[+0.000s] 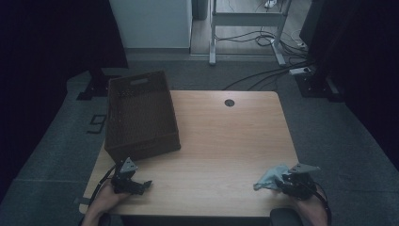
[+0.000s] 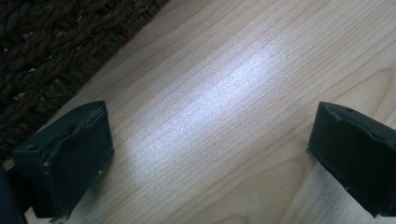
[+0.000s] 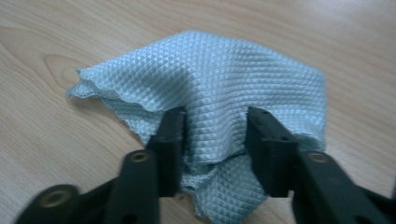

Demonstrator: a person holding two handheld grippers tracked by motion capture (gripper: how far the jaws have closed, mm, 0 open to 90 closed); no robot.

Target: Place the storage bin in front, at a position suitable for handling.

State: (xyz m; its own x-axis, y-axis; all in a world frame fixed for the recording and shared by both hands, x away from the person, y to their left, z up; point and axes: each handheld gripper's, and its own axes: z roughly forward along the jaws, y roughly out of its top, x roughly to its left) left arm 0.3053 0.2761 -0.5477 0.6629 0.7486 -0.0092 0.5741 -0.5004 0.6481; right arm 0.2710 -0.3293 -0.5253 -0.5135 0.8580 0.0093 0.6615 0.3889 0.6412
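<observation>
From the high view, the table [image 1: 221, 141] carries a dark woven basket [image 1: 141, 115] at its far left, with nothing visible inside it, and a small pale blue cloth [image 1: 270, 176] at the near right edge. The right gripper [image 1: 287, 181] sits right at the cloth, and the left gripper [image 1: 141, 186] rests low over bare wood near the front left, just in front of the basket. In the left gripper view, the left gripper [image 2: 210, 149] has its jaws spread wide with nothing between them but tabletop; the basket [image 2: 56, 51] wall fills the upper left corner close by. In the right gripper view, the right gripper [image 3: 215, 140] has its jaws partly closed around a raised fold of the cloth [image 3: 210, 84], the fabric bunched up between the two pads and the rest of it draped on the wood; the pinch looks taken, though I cannot tell how firmly. The step in hand appears to be the grasp of the cloth, with the lift not yet begun. The next move likely calls for holding the squeeze, raising the cloth clear of the table, and carrying it left across to the basket, high enough to clear its rim.
</observation>
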